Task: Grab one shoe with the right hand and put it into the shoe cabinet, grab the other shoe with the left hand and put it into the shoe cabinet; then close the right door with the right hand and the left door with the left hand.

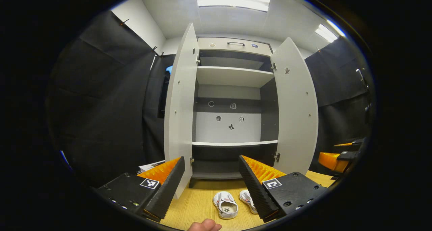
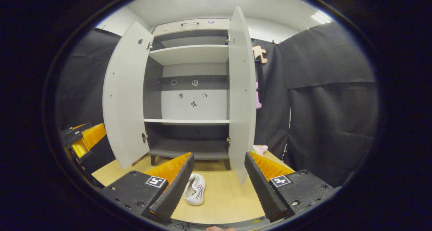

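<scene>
Wood floor (image 1: pixel 199 204): shoes (image 1: pixel 225 204) before open shoe cabinet (image 1: pixel 233 76).

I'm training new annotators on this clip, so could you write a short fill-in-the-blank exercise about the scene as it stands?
1. Both doors of the cabinet stand ____.
2. The two shoes lie on the ____ in front of the cabinet.
3. The shelves inside the cabinet hold ____ shoes.
4. The left tool and the right tool each have their fingers ____.

Missing words: open; floor; no; open
</scene>
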{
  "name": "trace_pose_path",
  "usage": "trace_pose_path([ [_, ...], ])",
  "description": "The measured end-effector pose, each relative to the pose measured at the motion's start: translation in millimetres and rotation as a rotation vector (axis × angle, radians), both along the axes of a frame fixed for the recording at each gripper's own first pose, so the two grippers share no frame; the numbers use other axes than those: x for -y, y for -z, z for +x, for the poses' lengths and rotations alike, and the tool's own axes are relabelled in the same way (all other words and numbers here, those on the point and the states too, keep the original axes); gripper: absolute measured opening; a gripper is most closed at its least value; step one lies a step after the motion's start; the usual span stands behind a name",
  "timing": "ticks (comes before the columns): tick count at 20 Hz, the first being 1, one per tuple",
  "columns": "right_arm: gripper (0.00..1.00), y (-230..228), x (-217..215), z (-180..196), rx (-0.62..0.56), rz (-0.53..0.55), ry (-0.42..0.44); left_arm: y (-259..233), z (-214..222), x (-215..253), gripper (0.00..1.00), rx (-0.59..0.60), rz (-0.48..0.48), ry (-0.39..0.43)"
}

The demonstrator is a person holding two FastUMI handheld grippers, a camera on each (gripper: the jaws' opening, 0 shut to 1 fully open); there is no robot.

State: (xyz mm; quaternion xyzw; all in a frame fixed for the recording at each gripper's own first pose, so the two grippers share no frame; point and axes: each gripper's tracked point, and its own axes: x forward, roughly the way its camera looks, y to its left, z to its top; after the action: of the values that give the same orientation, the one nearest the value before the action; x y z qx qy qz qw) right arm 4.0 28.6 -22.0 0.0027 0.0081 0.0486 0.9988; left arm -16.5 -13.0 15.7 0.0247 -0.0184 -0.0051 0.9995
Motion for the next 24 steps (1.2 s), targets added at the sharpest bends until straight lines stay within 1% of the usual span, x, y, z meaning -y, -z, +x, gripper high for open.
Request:
trace_pose_path([
  [7, 0.98, 49, -52, 39, -0.109, -0.032, -0.116, 4, 1, -12, 0.95, -0.005, 0.017, -0.03],
  [8, 1.0, 59, -60, 45, -0.129, -0.036, -0.135, 4, 1, -13, 0.95, -0.007, 0.014, -0.031],
  [9, 0.98, 68, -68, 51, -0.15, -0.04, -0.155, 4, 2, -14, 0.95, -0.009, 0.013, -0.033],
  [14, 0.98, 122, -97, 80, -0.265, -0.067, -0.205, 9, 9, -26, 0.95, -0.018, 0.011, -0.051],
  [17, 0.98, 152, -112, 96, -0.336, -0.062, -0.23, 15, 15, -34, 0.95, -0.032, 0.008, -0.064],
  [21, 0.92, 200, -122, 116, -0.455, -0.038, -0.236, 18, 20, -46, 0.95, -0.041, 0.014, -0.083],
  [24, 0.84, 230, -124, 131, -0.524, -0.04, -0.229, 24, 26, -52, 0.95, -0.051, 0.015, -0.087],
])
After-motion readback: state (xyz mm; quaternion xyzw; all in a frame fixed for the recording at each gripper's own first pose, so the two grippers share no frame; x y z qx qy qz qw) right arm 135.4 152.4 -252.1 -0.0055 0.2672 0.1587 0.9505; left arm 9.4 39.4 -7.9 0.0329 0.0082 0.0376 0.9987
